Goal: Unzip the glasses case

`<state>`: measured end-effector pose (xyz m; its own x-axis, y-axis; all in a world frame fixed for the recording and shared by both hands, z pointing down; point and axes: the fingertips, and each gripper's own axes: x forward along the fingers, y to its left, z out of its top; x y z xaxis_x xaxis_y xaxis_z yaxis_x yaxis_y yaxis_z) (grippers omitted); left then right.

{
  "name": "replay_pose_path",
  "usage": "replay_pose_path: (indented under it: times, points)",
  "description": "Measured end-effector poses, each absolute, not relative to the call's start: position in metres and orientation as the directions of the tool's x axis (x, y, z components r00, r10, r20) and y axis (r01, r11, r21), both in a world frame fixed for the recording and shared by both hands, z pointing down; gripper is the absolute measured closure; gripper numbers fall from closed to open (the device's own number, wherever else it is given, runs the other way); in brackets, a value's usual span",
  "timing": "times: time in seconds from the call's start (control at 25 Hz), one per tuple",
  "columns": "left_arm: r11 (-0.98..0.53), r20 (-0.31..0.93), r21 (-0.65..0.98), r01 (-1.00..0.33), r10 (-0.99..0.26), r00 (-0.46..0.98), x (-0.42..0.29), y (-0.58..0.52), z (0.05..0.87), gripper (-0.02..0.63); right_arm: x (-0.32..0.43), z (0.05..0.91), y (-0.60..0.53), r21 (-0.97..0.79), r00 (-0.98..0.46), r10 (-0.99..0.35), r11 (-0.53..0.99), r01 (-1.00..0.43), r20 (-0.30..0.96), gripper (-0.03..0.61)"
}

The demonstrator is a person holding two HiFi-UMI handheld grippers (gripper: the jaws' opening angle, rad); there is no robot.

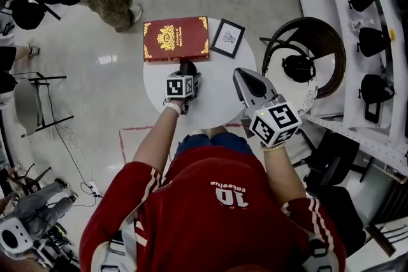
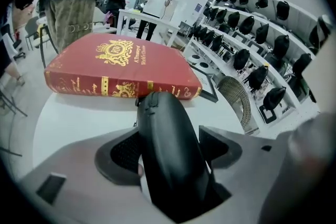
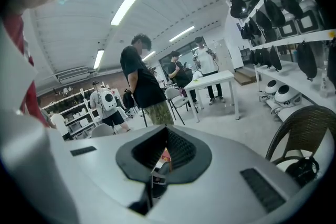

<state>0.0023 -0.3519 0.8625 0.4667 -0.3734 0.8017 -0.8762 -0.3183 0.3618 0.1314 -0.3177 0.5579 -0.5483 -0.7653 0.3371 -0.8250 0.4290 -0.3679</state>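
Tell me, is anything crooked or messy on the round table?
Nothing is spilled or broken. The red book pokes out past the far rim of the round table, and the framed picture beside it sits crooked at the edge.

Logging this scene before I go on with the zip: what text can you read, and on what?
"A Treasury of World's..." in gold on the red book; the rest is blurred.
"10" on the red shirt, seen upside down; the word beside it is too small to read.
On the framed picture: print too small to read.
On the glasses case: none.
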Motion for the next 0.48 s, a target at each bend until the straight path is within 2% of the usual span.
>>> replay_pose_path:
  times: [0.24,0.48]
  points:
    - [-0.296,0.797,0.417,-0.860,-0.335,0.502,-0.001,-0.349,0.861,0.298,0.134,0.553,-0.318,-0.369,-0.540,-0.773,0.420,-0.829,0.334,0.565]
    - [-0.277,0.767,0.447,-0.851,-0.370,0.524,-0.009,-0.348,0.853,0.310,0.132,0.547,-0.312,-0.354,-0.538,-0.774,0.427,-0.832,0.333,0.565]
